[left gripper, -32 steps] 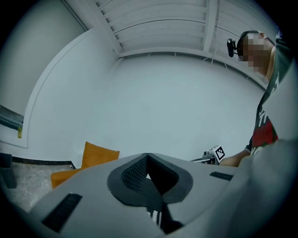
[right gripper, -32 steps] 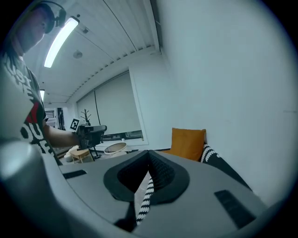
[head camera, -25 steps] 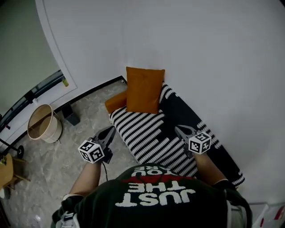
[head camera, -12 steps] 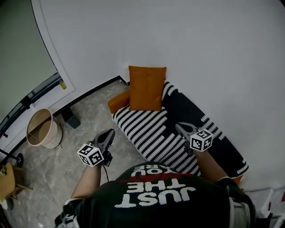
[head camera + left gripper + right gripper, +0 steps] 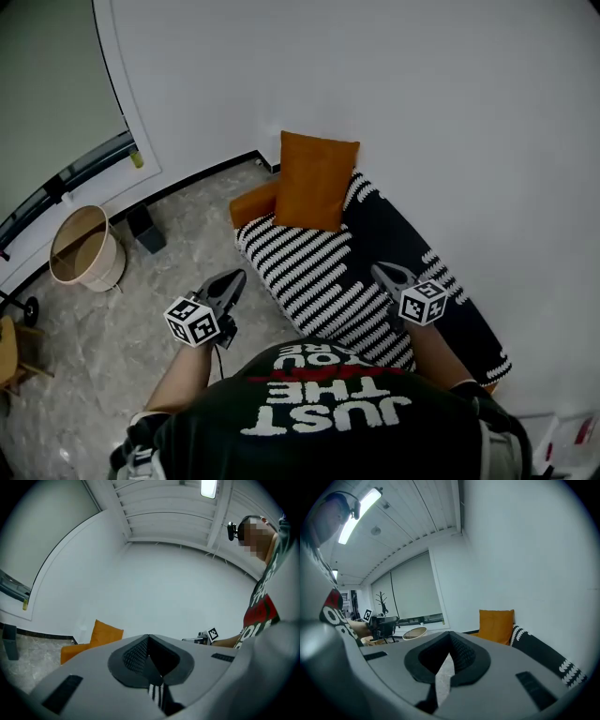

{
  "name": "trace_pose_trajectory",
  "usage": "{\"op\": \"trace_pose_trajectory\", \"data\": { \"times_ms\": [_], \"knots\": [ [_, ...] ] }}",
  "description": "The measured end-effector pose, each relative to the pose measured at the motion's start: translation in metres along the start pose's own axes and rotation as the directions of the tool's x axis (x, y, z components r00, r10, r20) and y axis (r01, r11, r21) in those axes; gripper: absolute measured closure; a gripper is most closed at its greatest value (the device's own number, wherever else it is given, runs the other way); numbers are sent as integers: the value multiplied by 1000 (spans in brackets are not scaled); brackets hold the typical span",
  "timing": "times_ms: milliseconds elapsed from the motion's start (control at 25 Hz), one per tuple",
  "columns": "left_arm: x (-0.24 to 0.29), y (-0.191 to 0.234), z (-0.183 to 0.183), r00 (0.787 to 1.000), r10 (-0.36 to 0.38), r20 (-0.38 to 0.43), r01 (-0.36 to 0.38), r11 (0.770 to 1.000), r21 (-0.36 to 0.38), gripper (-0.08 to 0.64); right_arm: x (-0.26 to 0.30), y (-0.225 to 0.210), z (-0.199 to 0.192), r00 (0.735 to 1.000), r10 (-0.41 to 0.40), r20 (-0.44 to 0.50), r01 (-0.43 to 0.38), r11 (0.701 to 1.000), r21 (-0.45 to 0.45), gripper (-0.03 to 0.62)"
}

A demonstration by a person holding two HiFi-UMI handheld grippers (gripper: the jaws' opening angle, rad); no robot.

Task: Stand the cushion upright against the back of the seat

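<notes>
An orange cushion (image 5: 316,180) stands upright at the far end of the seat, leaning on the white wall; it also shows in the left gripper view (image 5: 105,633) and the right gripper view (image 5: 496,625). A black-and-white striped throw (image 5: 314,272) covers the orange seat (image 5: 251,202). My left gripper (image 5: 234,278) hovers over the floor, left of the seat's front edge, shut and empty. Over the throw's dark part, well short of the cushion, my right gripper (image 5: 380,272) hangs with its jaws together, holding nothing.
A round woven basket (image 5: 82,251) stands on the marble floor at left, with a small dark box (image 5: 148,230) beside it by the baseboard. A wooden piece (image 5: 14,347) sits at the left edge. The white wall runs close behind the seat.
Both grippers have drawn back a little from the cushion and then held still. The cushion stays upright in the same place.
</notes>
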State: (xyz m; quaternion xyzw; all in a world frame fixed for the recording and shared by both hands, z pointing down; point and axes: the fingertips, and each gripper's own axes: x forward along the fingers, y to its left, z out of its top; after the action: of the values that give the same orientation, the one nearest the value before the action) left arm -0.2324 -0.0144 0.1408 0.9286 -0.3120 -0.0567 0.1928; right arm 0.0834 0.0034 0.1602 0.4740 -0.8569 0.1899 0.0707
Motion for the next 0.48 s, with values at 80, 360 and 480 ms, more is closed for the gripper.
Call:
{"op": "trace_pose_trajectory", "data": {
  "times_ms": [80, 360, 480],
  "knots": [
    [-1, -2, 1, 1000, 0, 5, 0, 1000, 4, 549, -1, -1, 0, 1000, -2, 2, 2, 1000, -1, 568],
    [-3, -3, 5, 1000, 7, 9, -7, 1000, 1, 549, -3, 0, 0, 1000, -5, -12, 5, 999, -35, 568],
    [-3, -4, 4, 1000, 12, 9, -12, 1000, 0, 549, -5, -1, -2, 1000, -4, -18, 3, 999, -40, 568]
  ]
}}
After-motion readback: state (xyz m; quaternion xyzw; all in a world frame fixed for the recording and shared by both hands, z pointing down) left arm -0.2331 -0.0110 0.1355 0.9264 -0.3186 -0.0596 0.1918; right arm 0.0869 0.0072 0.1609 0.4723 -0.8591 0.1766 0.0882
